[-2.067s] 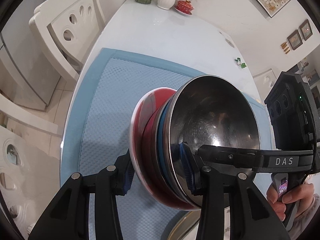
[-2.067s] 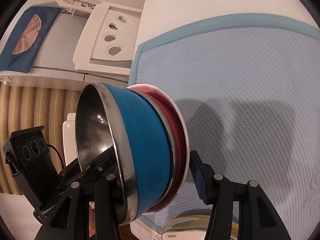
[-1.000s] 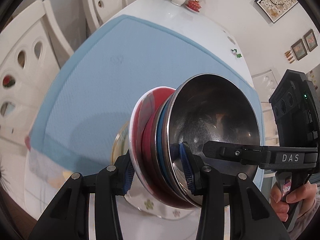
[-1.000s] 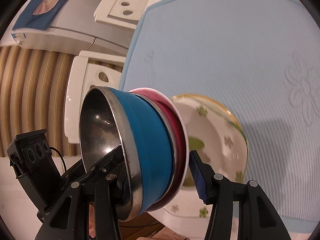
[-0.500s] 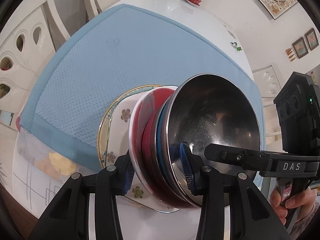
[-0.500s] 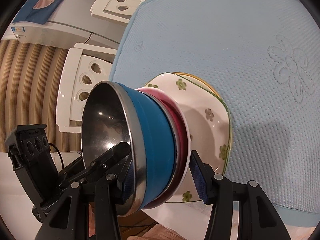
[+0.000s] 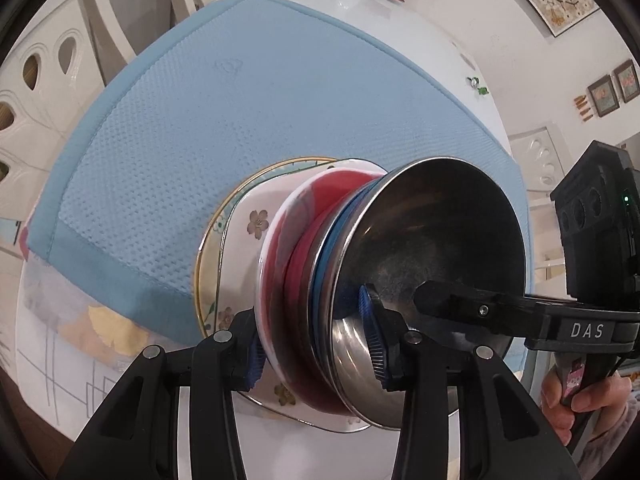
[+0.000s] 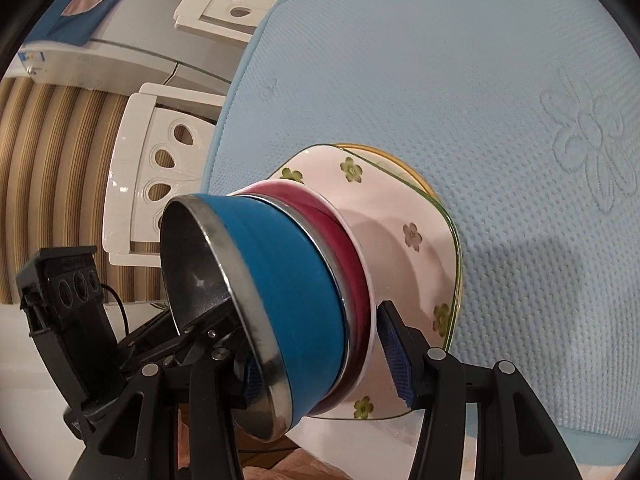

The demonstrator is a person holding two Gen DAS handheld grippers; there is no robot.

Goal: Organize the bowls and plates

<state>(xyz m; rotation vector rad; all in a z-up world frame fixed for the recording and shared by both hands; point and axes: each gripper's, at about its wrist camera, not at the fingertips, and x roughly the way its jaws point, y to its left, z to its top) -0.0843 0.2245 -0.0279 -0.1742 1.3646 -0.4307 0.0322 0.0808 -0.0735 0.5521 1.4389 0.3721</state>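
Both grippers, left [image 7: 316,344] and right [image 8: 324,352], clamped on the bowl stack [image 8: 288,280], have lowered it onto the floral plate [image 8: 416,236] at the mat's [image 7: 240,120] near edge. Only letting go is left, I reckon.

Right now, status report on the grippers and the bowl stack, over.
Left gripper and right gripper both clamped on the bowl stack. Stack over the flowered plate; contact unclear. Nothing in the way.

I see a steel-lined blue bowl [image 8: 280,300] nested in a red one [image 8: 340,232]. Under them sits a white plate [image 8: 412,240] with green flowers, on a pale blue dotted mat [image 8: 460,80].
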